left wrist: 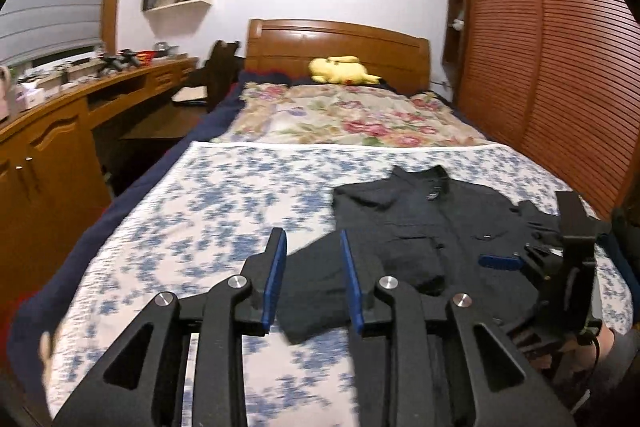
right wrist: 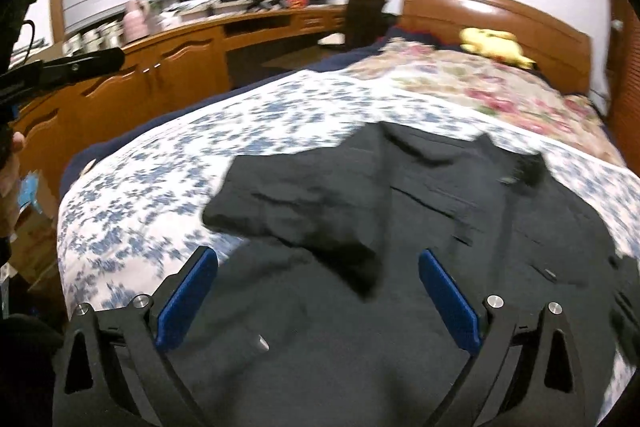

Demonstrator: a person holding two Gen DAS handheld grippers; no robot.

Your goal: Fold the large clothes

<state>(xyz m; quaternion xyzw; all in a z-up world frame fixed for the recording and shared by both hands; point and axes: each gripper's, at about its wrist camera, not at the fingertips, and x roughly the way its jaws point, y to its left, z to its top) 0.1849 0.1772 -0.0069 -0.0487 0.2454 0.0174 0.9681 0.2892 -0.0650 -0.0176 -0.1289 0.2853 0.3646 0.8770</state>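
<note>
A large dark navy shirt (left wrist: 424,227) lies flat on the bed's blue-flowered sheet (left wrist: 208,211), collar toward the headboard, with its left sleeve folded in over the chest. My left gripper (left wrist: 312,247) is open and empty, above the sleeve end at the shirt's left edge. My right gripper (right wrist: 318,267) is wide open and empty, hovering over the shirt's lower body (right wrist: 320,327); it also shows in the left wrist view (left wrist: 500,261) at the right. The folded sleeve (right wrist: 296,203) lies just ahead of the right fingers.
A floral quilt (left wrist: 352,115) and a yellow plush toy (left wrist: 342,70) lie near the wooden headboard (left wrist: 336,43). A long wooden desk (left wrist: 60,131) with clutter runs along the left. A slatted wardrobe (left wrist: 552,59) stands at the right.
</note>
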